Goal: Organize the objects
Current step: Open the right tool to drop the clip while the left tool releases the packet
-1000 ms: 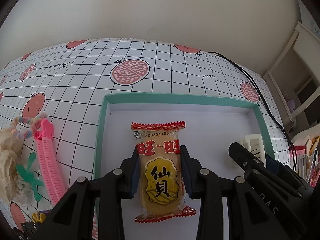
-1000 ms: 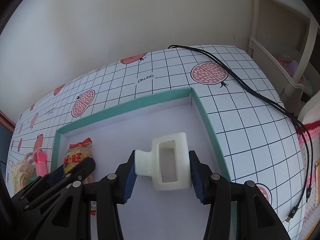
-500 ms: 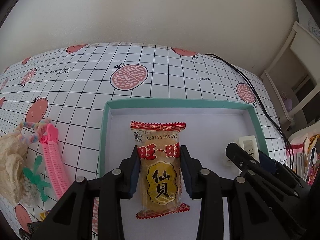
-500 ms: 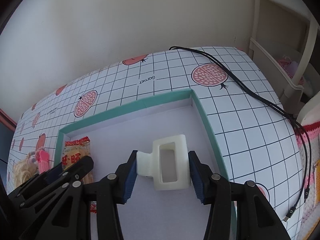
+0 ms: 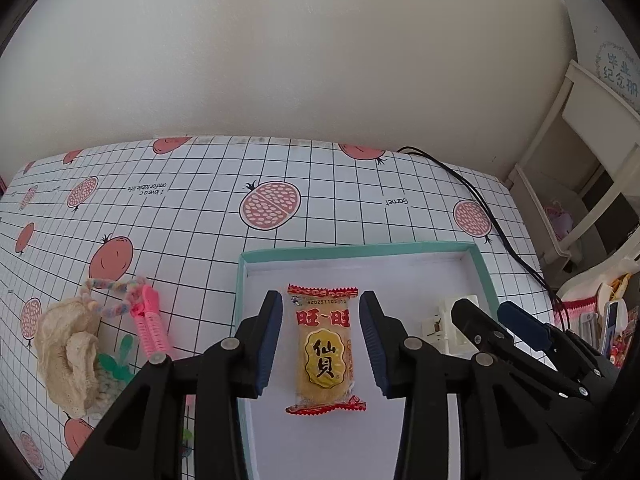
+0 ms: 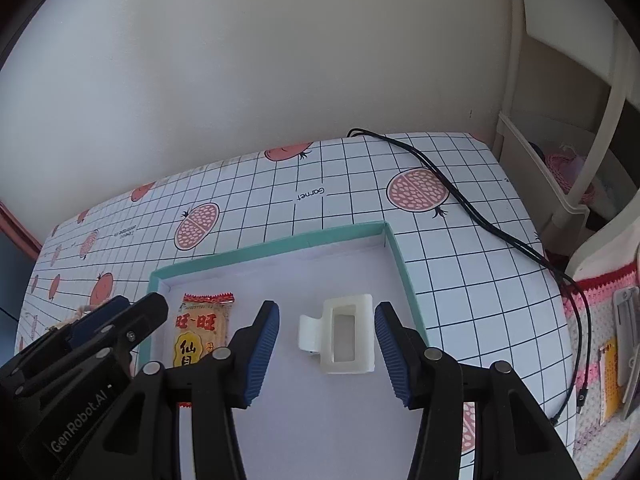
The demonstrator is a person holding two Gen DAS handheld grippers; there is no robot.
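**Snack packet and hair claw lie in the teal-rimmed box, both grippers spread**

Left wrist view: the left gripper (image 5: 320, 340) has its fingers spread, clear of the rice cracker packet (image 5: 325, 350), a yellow wrapper with red crimped ends lying flat on the white floor of the box (image 5: 241, 280). The right gripper's arm partly hides the white hair claw (image 5: 440, 322).

Right wrist view: the right gripper (image 6: 326, 346) is also spread, either side of the hair claw (image 6: 344, 334) without touching. The packet's (image 6: 202, 326) lower half is hidden behind a finger.
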